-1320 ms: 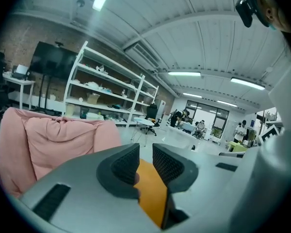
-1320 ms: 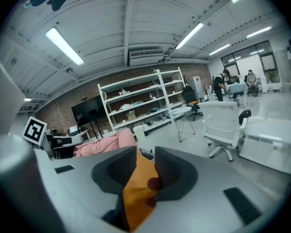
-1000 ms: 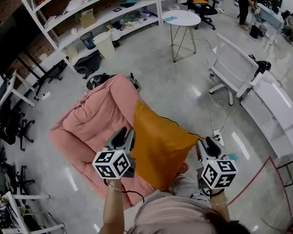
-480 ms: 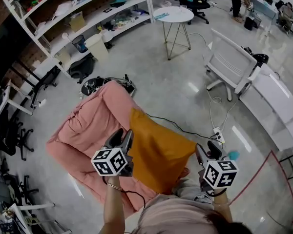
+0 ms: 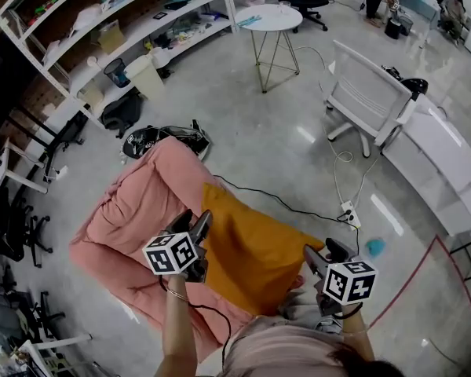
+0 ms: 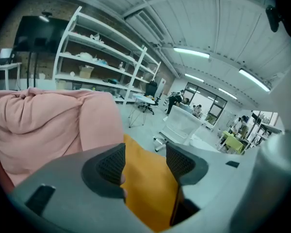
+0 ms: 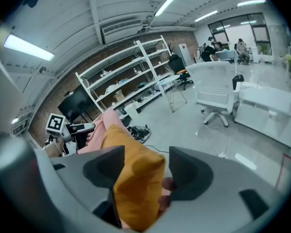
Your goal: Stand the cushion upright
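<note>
Both forearms reached forward from the bottom of the head view, each hand holding its gripper pointed ahead and downward over a pink beanbag [image 5: 133,206] on the grey floor [image 5: 282,148]. The left gripper [image 5: 196,219] sat at the left edge of the orange cushion [image 5: 255,250], its marker cube turned up toward the camera and the bare left forearm running straight back from it with a cable at the wrist. The right gripper [image 5: 322,251] sat at the cushion's right corner, lower in the head view and close to the person's body. The cushion rested on the beanbag's seat, its far corner against the pink backrest, leaning rather than lying flat; how steeply it stood could not be told. In the left gripper view the 2 jaws stood apart and had just been opening, the cushion's edge running between the ribbed pads [image 6: 111,164] without being squeezed. In the right gripper view the jaws were likewise apart and had just been opening, with the cushion's plump corner between them, touching the left pad and clear of the other. So both grips were released, with the cushion between each pair of jaws, supported by the beanbag
</note>
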`<state>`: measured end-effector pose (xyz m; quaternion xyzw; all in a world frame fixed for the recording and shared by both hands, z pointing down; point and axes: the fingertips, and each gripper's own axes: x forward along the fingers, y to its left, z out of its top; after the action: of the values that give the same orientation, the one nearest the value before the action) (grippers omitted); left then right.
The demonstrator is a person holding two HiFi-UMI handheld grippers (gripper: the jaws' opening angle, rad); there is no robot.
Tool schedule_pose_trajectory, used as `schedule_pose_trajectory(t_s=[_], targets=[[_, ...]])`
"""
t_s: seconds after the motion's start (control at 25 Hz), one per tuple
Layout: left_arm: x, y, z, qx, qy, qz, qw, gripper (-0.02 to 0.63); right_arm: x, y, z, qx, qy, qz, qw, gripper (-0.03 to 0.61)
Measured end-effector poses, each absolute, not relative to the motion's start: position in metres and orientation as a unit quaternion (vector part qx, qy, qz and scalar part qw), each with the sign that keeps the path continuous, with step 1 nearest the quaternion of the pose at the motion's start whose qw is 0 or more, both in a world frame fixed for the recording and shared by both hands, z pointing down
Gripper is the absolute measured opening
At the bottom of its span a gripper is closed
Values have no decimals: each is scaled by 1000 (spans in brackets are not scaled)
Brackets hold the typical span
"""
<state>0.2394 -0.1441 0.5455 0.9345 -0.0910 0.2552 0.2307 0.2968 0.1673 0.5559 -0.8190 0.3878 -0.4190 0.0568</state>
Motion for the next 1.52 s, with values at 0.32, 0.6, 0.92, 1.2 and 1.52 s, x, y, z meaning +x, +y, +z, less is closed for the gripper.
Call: schedule_pose_trajectory(t_s=[0.32, 0.6, 0.92, 1.2, 1.52], targets=[[257, -157, 585, 919, -79, 297, 247, 294, 291, 166, 583, -792, 388, -465, 79, 305], [274, -156, 615, 899, -50, 338, 273, 337, 286, 159, 598, -751, 406, -506, 119, 328], [281, -147, 639, 865, -6, 388, 318, 347, 284, 154, 612, -726, 414, -536, 122, 348], [275, -135, 643, 864, 24, 431, 260, 277, 274, 145, 627, -687, 415, -578, 147, 351], [254, -125, 631, 891, -8, 392, 228, 172, 258, 143, 626, -677, 460, -570, 73, 192]])
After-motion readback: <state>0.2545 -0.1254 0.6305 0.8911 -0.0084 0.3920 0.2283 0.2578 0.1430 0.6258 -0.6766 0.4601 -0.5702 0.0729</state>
